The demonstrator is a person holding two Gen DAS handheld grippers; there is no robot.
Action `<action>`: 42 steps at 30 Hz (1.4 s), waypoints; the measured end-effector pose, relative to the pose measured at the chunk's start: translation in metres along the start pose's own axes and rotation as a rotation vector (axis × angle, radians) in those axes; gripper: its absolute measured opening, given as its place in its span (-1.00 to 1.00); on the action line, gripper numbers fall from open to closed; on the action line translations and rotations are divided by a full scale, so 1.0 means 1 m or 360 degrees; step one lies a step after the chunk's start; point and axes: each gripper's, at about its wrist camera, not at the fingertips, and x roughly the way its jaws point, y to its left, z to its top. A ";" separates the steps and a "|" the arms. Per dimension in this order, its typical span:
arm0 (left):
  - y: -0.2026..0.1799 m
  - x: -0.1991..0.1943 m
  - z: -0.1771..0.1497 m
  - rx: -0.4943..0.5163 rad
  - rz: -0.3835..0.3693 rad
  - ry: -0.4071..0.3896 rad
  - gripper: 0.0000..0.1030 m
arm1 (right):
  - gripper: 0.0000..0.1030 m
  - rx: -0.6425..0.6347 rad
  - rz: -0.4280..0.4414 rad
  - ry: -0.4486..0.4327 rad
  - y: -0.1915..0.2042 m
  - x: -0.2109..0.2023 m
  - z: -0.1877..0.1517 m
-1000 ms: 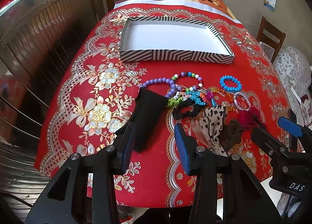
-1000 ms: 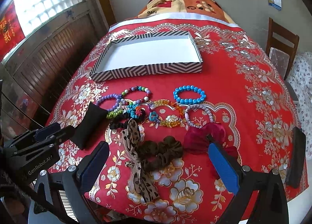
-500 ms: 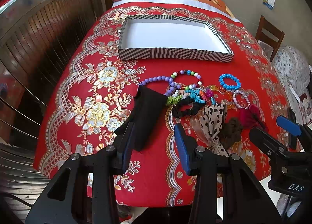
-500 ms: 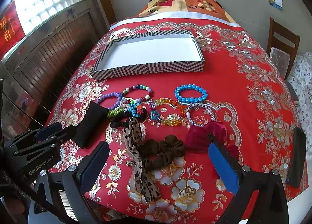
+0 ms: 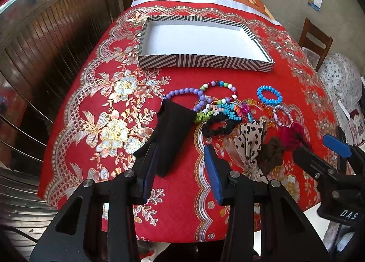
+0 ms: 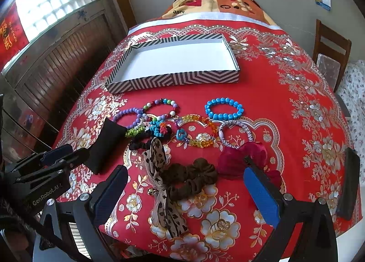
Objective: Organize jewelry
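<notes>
Left wrist view: left gripper [image 5: 181,166] jaws parted, nothing in them, hanging above the bench's near edge by a black pouch [image 5: 172,134].
Jewelry: purple bead bracelet [image 5: 182,95] and blue bead bracelet [image 5: 269,95] lie mid-bench, with the striped box [image 5: 205,62] beyond them toward the far edge.
Right wrist view: right gripper [image 6: 184,190] jaws wide apart, holding nothing, over the brown scrunchie [image 6: 190,179] and leopard bow [image 6: 159,170] near the front edge.
Also: maroon bow [image 6: 241,157] just beside the right jaw.
</notes>
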 end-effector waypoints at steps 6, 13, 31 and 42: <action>0.003 0.005 0.002 0.0001 -0.0016 0.0031 -0.22 | 0.96 0.0008 0.0047 0.0016 -0.006 0.003 0.005; 0.006 0.011 0.006 -0.0004 -0.0019 0.0054 -0.22 | 0.96 0.0013 0.0061 0.0025 -0.012 0.008 0.012; 0.053 0.035 0.025 -0.0134 -0.0173 0.0202 -0.22 | 0.96 -0.0098 -0.0037 0.0056 -0.038 0.024 0.034; 0.044 0.067 0.027 -0.0069 -0.0246 0.0323 -0.19 | 0.82 -0.0104 -0.0065 0.0096 -0.080 0.054 0.057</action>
